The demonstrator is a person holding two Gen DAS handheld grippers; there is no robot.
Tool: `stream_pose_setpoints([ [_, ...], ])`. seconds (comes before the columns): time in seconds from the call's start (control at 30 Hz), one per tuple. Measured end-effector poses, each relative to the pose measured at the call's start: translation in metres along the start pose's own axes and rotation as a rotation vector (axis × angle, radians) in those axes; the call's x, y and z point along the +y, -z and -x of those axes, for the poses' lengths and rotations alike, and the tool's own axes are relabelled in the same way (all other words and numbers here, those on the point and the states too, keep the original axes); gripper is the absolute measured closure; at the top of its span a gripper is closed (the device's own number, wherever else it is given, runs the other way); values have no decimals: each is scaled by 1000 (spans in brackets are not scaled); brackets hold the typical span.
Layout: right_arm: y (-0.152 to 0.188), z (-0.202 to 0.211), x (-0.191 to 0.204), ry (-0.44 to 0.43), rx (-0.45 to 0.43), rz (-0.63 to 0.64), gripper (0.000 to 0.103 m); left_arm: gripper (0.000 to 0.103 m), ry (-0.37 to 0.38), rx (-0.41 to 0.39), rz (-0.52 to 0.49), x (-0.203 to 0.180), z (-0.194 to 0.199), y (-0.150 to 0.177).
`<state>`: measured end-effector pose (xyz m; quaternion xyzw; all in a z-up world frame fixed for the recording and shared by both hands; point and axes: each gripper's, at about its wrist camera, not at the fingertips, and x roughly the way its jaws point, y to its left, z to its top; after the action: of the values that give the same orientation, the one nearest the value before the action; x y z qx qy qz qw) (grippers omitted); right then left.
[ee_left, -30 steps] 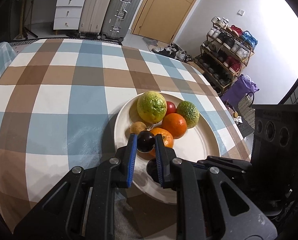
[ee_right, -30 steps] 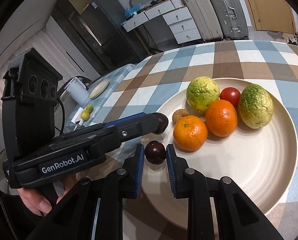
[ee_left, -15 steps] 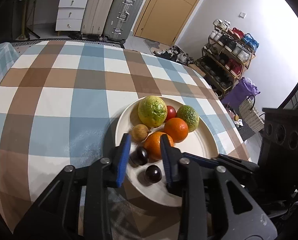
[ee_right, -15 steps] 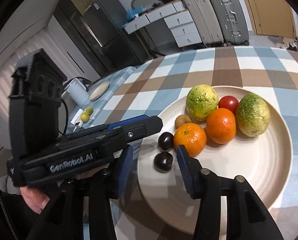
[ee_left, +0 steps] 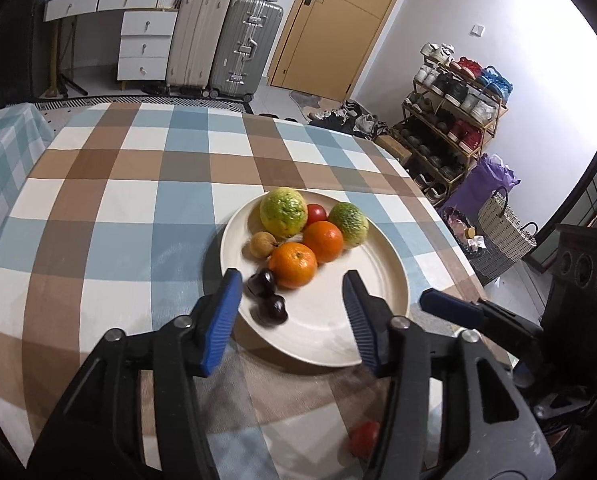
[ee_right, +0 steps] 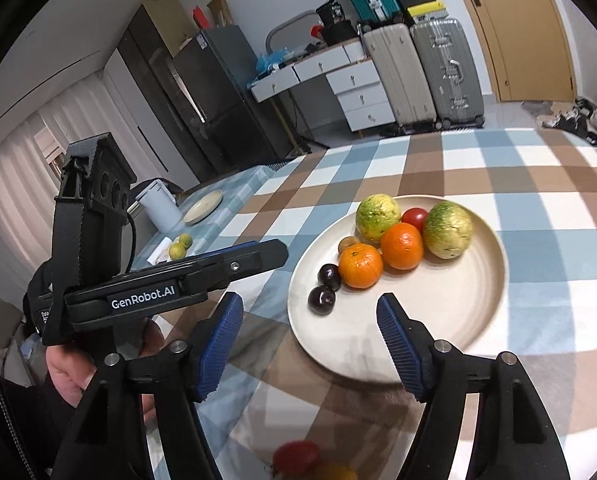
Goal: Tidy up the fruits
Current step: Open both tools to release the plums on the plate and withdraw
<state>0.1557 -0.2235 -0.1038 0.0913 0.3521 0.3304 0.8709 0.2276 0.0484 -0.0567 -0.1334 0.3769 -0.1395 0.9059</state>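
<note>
Table [ee_left: 110,208]: large, covered by a checked cloth of blue, brown and white squares; it carries the plate and, near its front edge, loose fruit.

Plate [ee_right: 486,312]: cream, round, shallow-rimmed. It holds the gathered fruit, grouped toward its far and left side, which leaves the near right half bare, probably room for more.

Left gripper [ee_left: 290,316]: black frame, blue ribbed pads. Its jaws are opening and nothing sits between them; it hangs above the plate's near rim, angled down at the fruit.

Right gripper [ee_right: 310,336]: same build, jaws likewise opening and empty, poised over the near left rim of the plate.

Green-yellow fruits: two, the left one [ee_left: 283,212] and the right one [ee_left: 349,224], at the far side of the cluster.

Oranges: two, near one [ee_left: 293,265] and far one [ee_left: 323,241], touching each other.

Small red fruit [ee_left: 316,213]: tucked between the two green ones.

Brown fruit [ee_left: 262,244]: small, left of the oranges.

Dark plums [ee_left: 267,296]: two, side by side, nearest the grippers, resting free on the plate.

Unsorted items: a red fruit [ee_right: 296,456] on the cloth below the grippers, blurred; apparently yet to be collected.

Room: suitcases [ee_left: 222,44], white drawers, a wooden door, a shoe rack [ee_left: 450,112].
</note>
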Motion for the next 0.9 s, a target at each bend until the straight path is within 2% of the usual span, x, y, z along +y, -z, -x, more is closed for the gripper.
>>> stream_pose_setpoints([
  [0.13,5,21,4,18,-44,1,18,43,-8,-21,-6,-9,17,7],
  [0.3,13,45,10,40,-85,13,14,24,-27,-35,-3,-19,38,20],
  [0.5,28,72,17,58,-137,29,6,18,-49,-47,-27,-34,62,38],
  [0.73,48,94,24,81,-162,42,2,15,-48,-40,-30,-50,77,65],
  [0.83,55,101,27,94,-165,48,1,10,-53,-31,-30,-56,81,77],
  [0.9,61,106,27,97,-173,47,1,2,-53,-31,-34,-59,84,84],
])
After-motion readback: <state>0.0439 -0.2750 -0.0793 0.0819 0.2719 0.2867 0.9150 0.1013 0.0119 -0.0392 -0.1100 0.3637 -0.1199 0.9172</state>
